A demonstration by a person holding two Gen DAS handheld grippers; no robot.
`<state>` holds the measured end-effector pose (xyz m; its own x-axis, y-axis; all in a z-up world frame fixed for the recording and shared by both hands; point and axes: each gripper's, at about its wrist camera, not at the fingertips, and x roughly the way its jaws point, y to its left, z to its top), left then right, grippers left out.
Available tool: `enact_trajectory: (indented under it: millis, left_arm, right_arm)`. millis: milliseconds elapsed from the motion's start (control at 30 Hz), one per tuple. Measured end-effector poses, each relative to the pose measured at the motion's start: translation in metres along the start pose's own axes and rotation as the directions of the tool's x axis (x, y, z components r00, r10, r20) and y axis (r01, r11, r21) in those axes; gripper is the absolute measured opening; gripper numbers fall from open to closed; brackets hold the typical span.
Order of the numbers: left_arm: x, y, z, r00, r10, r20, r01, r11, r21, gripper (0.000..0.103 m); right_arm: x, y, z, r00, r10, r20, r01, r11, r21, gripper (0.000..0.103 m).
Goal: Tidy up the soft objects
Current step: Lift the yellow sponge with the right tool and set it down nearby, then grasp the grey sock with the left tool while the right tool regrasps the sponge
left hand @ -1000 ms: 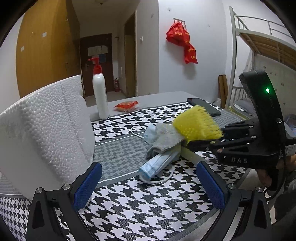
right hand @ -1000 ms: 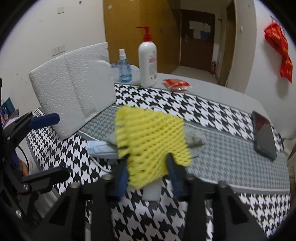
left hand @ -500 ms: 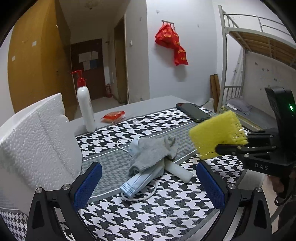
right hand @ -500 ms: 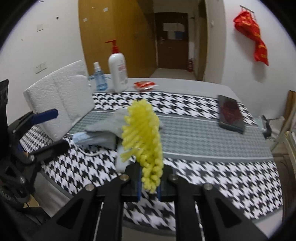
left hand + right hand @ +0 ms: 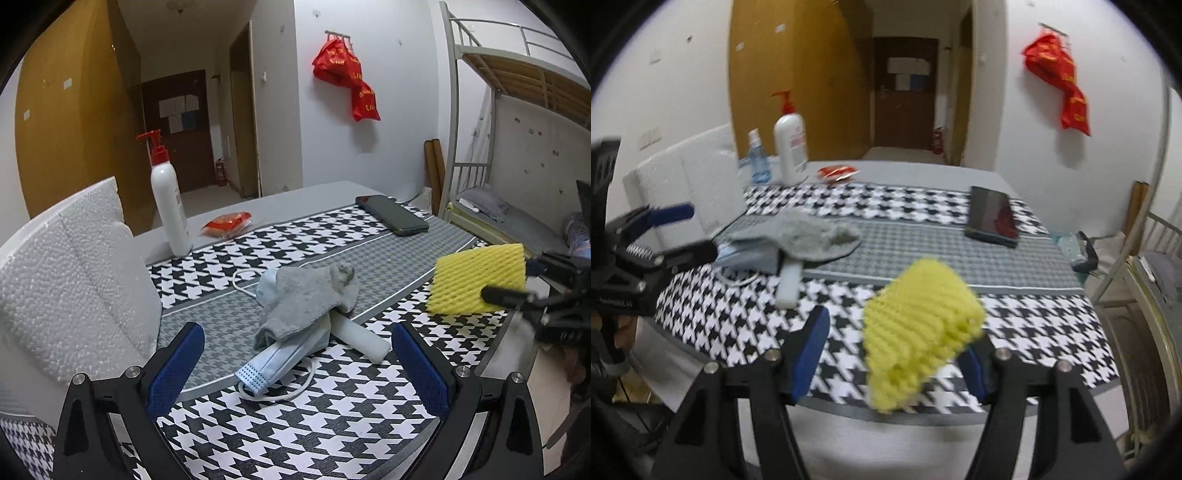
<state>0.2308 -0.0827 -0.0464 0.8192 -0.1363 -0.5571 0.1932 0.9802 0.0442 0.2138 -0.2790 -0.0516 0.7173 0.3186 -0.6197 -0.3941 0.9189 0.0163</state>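
Right wrist view: the right gripper (image 5: 897, 354) has just been spreading its jaws; they stand wide, and the yellow foam net (image 5: 919, 328) sits blurred between them, leaning toward the 3 o'clock pad. Whether that pad touches it cannot be told; it reads as let go.
Left wrist view: the left gripper (image 5: 295, 365) has its jaws wide with nothing between them, aimed at the pile on the tabletop (image 5: 332, 417).
Where the net is: at 3 o'clock in the left view (image 5: 480, 280), over the near right edge of the houndstooth cloth, well apart from the pile.
Pile: grey sock (image 5: 306, 299) draped over a blue face mask (image 5: 280, 358), with a white foam stick (image 5: 362, 339) poking out toward 4 o'clock.
Step in hand: releasing the net at the tabletop's right end, as I judge it.
Doing it well: let the net settle fully on the cloth, not hang off the edge; draw the jaws straight back so a pad does not drag the light mesh along.
Next likely: one piece at a time from the pile, the sock first, since it lies on top.
Writing: red bag (image 5: 347, 85) on the wall carries gold characters, too small to read; pump bottle (image 5: 168, 199) label is red print, unreadable; papers on the far door, unreadable.
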Motion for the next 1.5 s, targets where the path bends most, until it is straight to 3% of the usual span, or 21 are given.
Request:
enact_trajectory:
  millis: [233,400,700,867,1000,1167,1500]
  left_arm:
    - [0.012,0.003,0.003,1.0,0.009,-0.017,-0.009,1.0,-0.002,0.096]
    - [0.02,-0.005,0.014,1.0,0.009,-0.016,-0.009,0.999,0.031,0.085]
    - [0.056,-0.009,0.025,0.993,-0.008,-0.117,0.01,1.0,0.023,0.061]
    - [0.073,-0.01,0.022,0.984,-0.006,-0.18,0.01,1.0,0.021,0.049]
    - [0.075,-0.007,0.022,0.981,0.0,-0.193,0.002,1.0,0.008,0.03]
    - [0.066,-0.006,0.028,0.987,-0.016,-0.162,0.015,1.0,-0.004,0.02]
    - [0.017,-0.002,0.057,0.993,-0.105,-0.045,0.103,0.994,-0.038,0.02]
  right_arm:
    - [-0.008,-0.02,0.003,0.996,-0.075,0.05,0.072,0.995,0.062,0.074]
    - [-0.008,-0.026,0.004,0.989,-0.125,0.074,0.119,0.989,0.083,0.077]
    - [0.014,-0.014,-0.009,0.999,-0.033,0.007,0.033,0.997,0.066,0.079]
    - [0.02,-0.011,-0.013,1.0,-0.028,-0.013,0.029,0.997,0.066,0.08]
    - [0.022,-0.011,-0.016,0.999,-0.027,-0.019,0.028,0.997,0.071,0.08]
    - [0.023,-0.008,-0.018,0.999,-0.027,-0.026,0.028,0.997,0.069,0.08]
    - [0.018,-0.013,-0.021,0.999,-0.038,-0.028,0.04,0.995,0.092,0.08]
